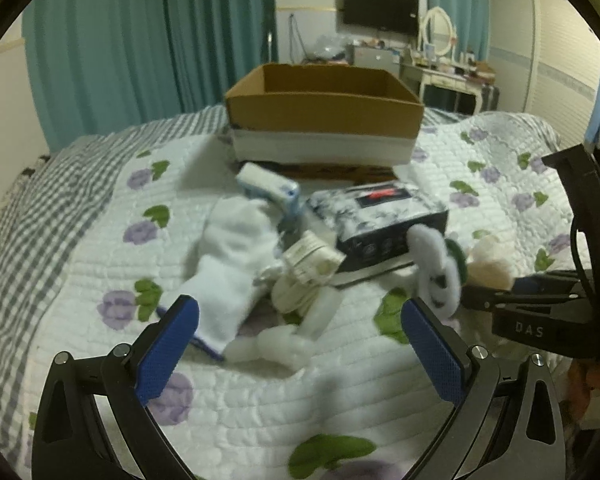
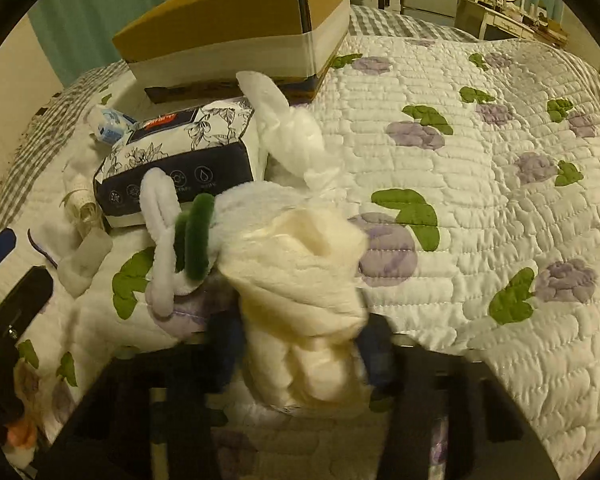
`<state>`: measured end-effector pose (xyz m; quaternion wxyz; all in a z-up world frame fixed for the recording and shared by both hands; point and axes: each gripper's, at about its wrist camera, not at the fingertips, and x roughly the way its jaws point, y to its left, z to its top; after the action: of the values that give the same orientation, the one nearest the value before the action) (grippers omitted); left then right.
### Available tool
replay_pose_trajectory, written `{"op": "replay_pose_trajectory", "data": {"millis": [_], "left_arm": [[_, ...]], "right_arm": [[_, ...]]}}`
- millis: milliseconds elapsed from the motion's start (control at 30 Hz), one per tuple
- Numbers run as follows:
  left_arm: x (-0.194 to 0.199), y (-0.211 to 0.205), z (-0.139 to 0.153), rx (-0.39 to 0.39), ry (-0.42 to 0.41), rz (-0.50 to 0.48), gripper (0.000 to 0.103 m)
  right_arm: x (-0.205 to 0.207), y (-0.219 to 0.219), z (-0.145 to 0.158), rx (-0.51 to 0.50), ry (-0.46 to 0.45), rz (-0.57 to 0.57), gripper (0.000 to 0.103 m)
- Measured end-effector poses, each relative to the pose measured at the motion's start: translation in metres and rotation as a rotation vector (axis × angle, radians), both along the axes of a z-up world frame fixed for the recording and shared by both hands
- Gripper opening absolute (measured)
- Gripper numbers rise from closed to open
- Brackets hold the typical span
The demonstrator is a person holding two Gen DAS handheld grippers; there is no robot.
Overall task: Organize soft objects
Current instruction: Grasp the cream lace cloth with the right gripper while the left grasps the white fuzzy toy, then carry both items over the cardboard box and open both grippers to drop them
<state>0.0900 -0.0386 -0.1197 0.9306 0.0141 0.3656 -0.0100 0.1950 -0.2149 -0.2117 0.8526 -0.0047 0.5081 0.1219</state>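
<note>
My right gripper [image 2: 300, 344] is shut on a cream and white plush toy [image 2: 296, 276] with white and green loops, held just above the quilt; the toy also shows in the left wrist view [image 1: 440, 268]. My left gripper [image 1: 300, 332] is open and empty above the quilt, near a white sock [image 1: 228, 264] and a white lumpy soft piece [image 1: 276, 344]. An open cardboard box [image 1: 324, 116] stands at the far side of the bed and also shows in the right wrist view [image 2: 236, 28]. A dark floral tissue pack [image 1: 380, 220] lies before it.
A small blue and white pack [image 1: 272, 188] and a cream lace roll [image 1: 308, 260] lie among the pile. The flowered quilt [image 2: 480, 168] stretches to the right. Teal curtains [image 1: 140, 40], a dresser with a mirror [image 1: 440, 60] and a TV stand behind the bed.
</note>
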Motion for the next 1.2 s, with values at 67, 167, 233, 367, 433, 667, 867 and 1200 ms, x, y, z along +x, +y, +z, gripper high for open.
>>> {"op": "replay_pose_trajectory", "data": {"millis": [67, 167, 233, 367, 433, 667, 867, 1200], "left_arm": [[0.002, -0.007, 0.003, -0.004, -0.005, -0.013, 0.103], [0.006, -0.017, 0.007, -0.014, -0.003, -0.044, 0.102], [0.011, -0.029, 0.009, -0.028, 0.007, -0.067, 0.102], [0.026, -0.05, 0.003, -0.066, 0.045, -0.093, 0.093], [0.036, -0.061, -0.003, -0.081, 0.065, -0.101, 0.087], [0.058, -0.09, -0.028, -0.077, 0.125, -0.152, 0.058], [0.063, -0.096, -0.036, -0.088, 0.155, -0.189, 0.035], [0.043, -0.081, -0.017, -0.147, 0.133, -0.189, 0.033]], "right_arm": [[-0.002, -0.005, 0.007, 0.027, -0.017, -0.007, 0.027], [-0.002, -0.016, 0.029, 0.036, -0.085, -0.02, 0.027], [0.0, -0.023, 0.043, 0.013, -0.126, -0.032, 0.027], [0.008, -0.036, 0.051, -0.007, -0.145, -0.038, 0.027], [0.011, -0.045, 0.048, 0.03, -0.133, -0.047, 0.027], [0.012, -0.054, 0.04, 0.08, -0.113, -0.052, 0.027], [0.01, -0.057, 0.038, 0.086, -0.113, -0.05, 0.027], [-0.009, -0.068, 0.052, 0.087, -0.14, -0.096, 0.027]]}}
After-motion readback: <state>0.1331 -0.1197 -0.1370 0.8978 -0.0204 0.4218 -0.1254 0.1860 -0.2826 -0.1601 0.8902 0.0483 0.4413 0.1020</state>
